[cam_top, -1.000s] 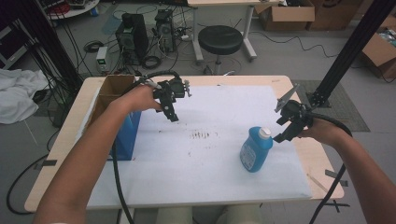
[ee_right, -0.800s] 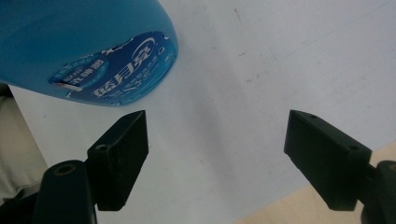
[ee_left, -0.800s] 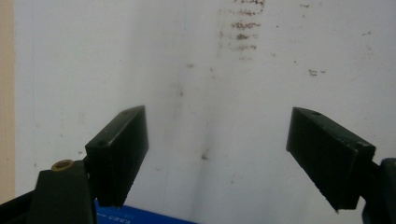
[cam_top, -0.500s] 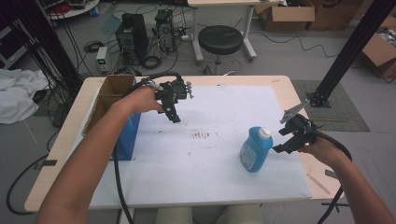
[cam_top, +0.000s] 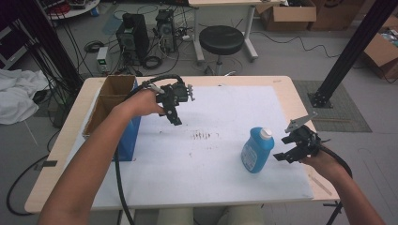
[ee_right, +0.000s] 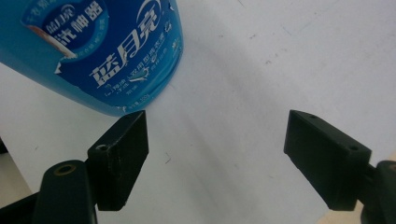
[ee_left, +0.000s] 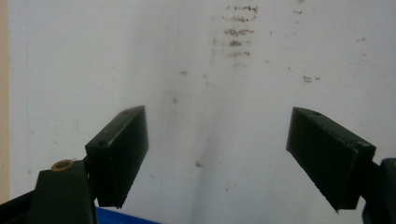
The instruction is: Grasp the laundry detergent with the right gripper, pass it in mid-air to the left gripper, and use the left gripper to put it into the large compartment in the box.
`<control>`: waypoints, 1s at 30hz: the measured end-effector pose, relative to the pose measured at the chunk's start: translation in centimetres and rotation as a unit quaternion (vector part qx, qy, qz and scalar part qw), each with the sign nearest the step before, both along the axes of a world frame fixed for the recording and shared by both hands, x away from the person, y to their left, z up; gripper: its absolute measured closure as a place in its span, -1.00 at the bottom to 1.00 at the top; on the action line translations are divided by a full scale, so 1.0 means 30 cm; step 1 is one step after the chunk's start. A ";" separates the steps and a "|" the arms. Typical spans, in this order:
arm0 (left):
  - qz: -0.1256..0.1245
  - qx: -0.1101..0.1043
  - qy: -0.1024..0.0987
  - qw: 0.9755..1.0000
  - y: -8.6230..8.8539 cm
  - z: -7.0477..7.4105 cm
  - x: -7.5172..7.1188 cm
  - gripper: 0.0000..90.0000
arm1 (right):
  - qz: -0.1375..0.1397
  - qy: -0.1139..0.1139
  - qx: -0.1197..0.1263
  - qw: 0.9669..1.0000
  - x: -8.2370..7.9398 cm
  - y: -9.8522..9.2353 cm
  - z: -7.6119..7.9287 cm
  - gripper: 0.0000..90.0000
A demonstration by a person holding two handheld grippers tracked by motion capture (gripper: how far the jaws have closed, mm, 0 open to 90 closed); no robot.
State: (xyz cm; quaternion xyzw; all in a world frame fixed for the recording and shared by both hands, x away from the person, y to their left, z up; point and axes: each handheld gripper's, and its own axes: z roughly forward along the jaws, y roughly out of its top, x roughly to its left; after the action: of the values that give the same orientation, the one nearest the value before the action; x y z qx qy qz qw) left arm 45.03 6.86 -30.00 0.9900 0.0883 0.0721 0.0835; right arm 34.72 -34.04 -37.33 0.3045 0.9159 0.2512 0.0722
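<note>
Blue plastic, glossy and printed with white characters, is forming the body of the detergent bottle [cam_top: 256, 151], which is standing upright on the white surface [cam_top: 220, 173] toward its right side, capped in white. The right tongs [cam_top: 292, 146] are now sitting just beside the bottle on its right, apart from it; 1.0 s ago they were up against the bottle's neck, and 0.5 s ago they were already drawing off, so the bottle is reading as released and set down. In the right gripper view the 2 black jaws are standing wide apart with nothing between them, and the bottle [ee_right: 100, 51] is lying beyond the left jaw, its rounded base resting on the sheet. The left tongs [cam_top: 172, 104] are hovering over the far left part of the surface, beside the open cardboard box [cam_top: 112, 96] with its blue side, in much the same place as 1.0 s ago; in the left gripper view their jaws are likewise spread wide and holding nothing, looking down on the matt white sheet and a patch of small dark smudges [ee_left: 236, 31]. Judged from this, the placing step is appearing complete and both hands are free for the next move.
</note>
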 end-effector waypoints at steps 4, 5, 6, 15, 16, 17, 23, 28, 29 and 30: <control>0.001 -0.001 0.001 1.000 0.001 -0.007 -0.005 -0.52 | -0.027 -0.009 0.016 0.999 -0.019 -0.013 -0.019 -0.52; 0.000 0.001 0.002 1.000 0.001 -0.009 -0.005 -0.52 | -0.034 -0.011 0.020 0.999 -0.023 -0.017 -0.024 -0.52; 0.001 0.002 0.002 1.000 0.001 -0.011 -0.006 -0.52 | -0.039 -0.014 0.023 0.999 -0.027 -0.021 -0.029 -0.52; 0.001 0.003 0.003 1.000 0.000 -0.020 -0.006 -0.52 | -0.078 -0.031 0.046 0.995 -0.070 -0.045 -0.074 -0.52; 0.001 0.003 0.004 1.000 -0.001 -0.021 -0.006 -0.52 | -0.081 -0.033 0.048 0.995 -0.075 -0.046 -0.078 -0.52; 0.001 0.003 0.004 1.000 -0.001 -0.021 -0.007 -0.52 | -0.085 -0.037 0.050 0.994 -0.081 -0.048 -0.081 -0.52; 0.001 0.003 0.004 1.000 -0.004 -0.029 -0.012 -0.52 | -0.110 -0.055 0.072 0.990 -0.119 -0.052 -0.100 -0.52; 0.002 -0.001 0.005 1.000 -0.002 -0.033 -0.015 -0.52 | -0.135 -0.066 0.089 0.985 -0.153 -0.055 -0.122 -0.52; 0.002 -0.001 0.005 1.000 -0.002 -0.035 -0.016 -0.52 | -0.138 -0.067 0.093 0.984 -0.160 -0.055 -0.128 -0.52; 0.002 0.000 0.006 1.000 -0.002 -0.036 -0.016 -0.52 | -0.141 -0.067 0.095 0.983 -0.165 -0.055 -0.132 -0.52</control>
State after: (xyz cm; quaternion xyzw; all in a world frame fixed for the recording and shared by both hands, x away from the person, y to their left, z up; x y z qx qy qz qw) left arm 44.54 6.79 -31.08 0.9902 0.0903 0.0662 0.0830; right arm 29.76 -35.70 -41.28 0.4188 0.8288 0.3440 0.1390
